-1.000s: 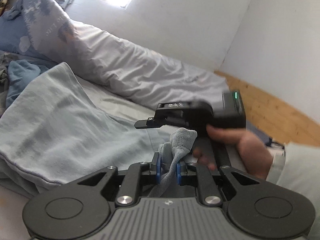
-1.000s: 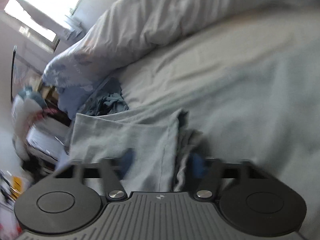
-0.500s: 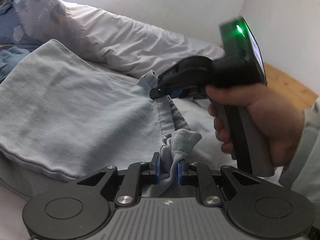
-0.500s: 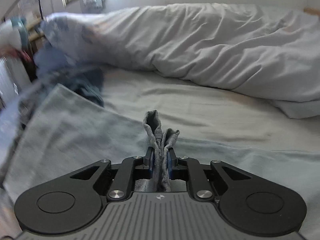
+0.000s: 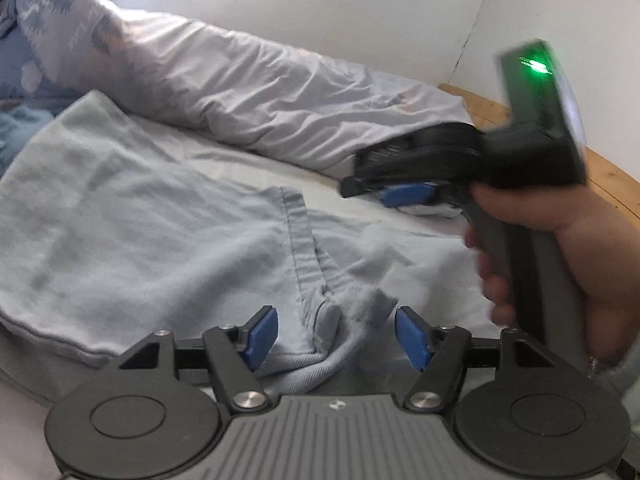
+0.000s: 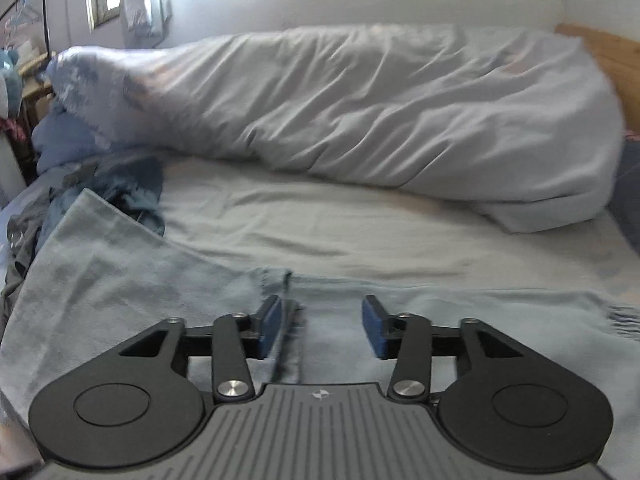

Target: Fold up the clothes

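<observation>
Fabric of the pale blue garment (image 5: 152, 232) lies spread on the bed (image 6: 360, 236); we see our left gripper (image 5: 336, 334) and right gripper (image 6: 320, 326) both released, hovering over its bunched edge.

- shirt (image 5: 152, 240): soft matt cotton-type knit, pale blue, stitched hems
- duvet (image 6: 380, 120): matt woven cloth, creased
- bed sheet (image 6: 320, 232): matt cloth, lightly wrinkled
- left hand-held gripper (image 5: 336, 336): matt black plastic, ribbed grey body, blue rubbery pads, shiny metal pivot screws
- bed frame (image 5: 612, 176): bare pale wood
</observation>
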Motion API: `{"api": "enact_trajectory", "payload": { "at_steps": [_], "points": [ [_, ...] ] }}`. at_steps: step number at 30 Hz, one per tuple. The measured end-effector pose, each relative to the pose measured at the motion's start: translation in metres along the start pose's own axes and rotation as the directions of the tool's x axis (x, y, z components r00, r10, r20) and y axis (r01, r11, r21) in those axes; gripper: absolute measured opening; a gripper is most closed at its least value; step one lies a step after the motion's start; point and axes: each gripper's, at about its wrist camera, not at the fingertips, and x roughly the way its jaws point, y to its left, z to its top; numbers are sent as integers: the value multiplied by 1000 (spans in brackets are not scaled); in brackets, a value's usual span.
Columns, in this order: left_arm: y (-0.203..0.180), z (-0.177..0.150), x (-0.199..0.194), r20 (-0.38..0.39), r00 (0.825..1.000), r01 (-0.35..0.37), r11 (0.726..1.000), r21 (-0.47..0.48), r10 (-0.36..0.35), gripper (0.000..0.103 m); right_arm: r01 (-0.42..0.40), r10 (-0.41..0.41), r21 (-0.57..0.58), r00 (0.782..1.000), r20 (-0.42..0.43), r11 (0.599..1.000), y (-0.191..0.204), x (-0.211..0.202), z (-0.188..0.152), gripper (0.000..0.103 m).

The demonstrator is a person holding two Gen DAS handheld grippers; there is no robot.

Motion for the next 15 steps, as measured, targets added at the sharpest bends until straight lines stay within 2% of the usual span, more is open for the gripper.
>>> {"api": "enact_trajectory", "payload": {
  "at_steps": [1, 3, 6, 8, 10, 15],
  "points": [
    [-2, 1, -2, 8, 1000, 4, 1000, 10, -5, 65, -5, 4, 11, 1000, 26, 1000, -5, -13, -3, 58],
    [-9, 2, -7, 26, 1000, 13, 999, 39, -14, 70, -22, 16, 75, 997, 79, 997, -22, -43, -11, 62],
    [-24, 1, -15, 49, 998, 33, 994, 105, -39, 73, -8, -23, 188, 987, 161, 982, -55, -93, -28, 68],
    [-39, -3, -22, 61, 997, 32, 983, 182, -43, 76, 31, -85, 242, 972, 218, 970, -76, -125, -42, 75],
    [-56, -9, -29, 79, 996, 26, 964, 263, -48, 80, 101, -181, 296, 949, 258, 950, -96, -158, -58, 79],
    [-108, -28, -31, 90, 993, 27, 909, 416, -70, 83, 208, -346, 417, 892, 289, 885, -145, -211, -91, 85]
  ]
}}
